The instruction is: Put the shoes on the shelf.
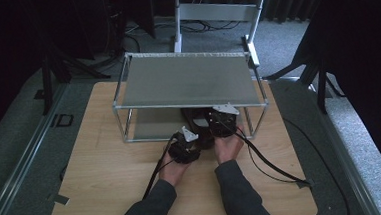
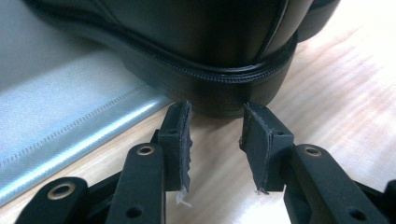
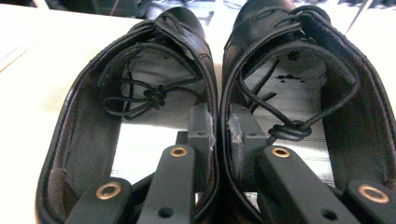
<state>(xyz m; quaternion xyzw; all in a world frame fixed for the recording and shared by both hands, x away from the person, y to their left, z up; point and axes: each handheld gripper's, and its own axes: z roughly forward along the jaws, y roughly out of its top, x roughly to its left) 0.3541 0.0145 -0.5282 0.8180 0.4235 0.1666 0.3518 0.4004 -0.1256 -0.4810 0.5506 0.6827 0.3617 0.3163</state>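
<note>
Right gripper view: my right gripper [image 3: 219,135] pinches the inner walls of a pair of black shoes together, one jaw inside the left shoe [image 3: 93,116], the other inside the right shoe [image 3: 336,93]. Laces lie loose in both. Left gripper view: my left gripper [image 2: 215,126] has its jaws spread, nothing between them, tips just short of a black shoe heel [image 2: 219,70] resting on the wooden table [image 2: 336,93] beside a grey shelf edge [image 2: 70,121]. High view: both grippers sit at the front of a metal rack [image 1: 187,80], shoes partly under its top shelf.
</note>
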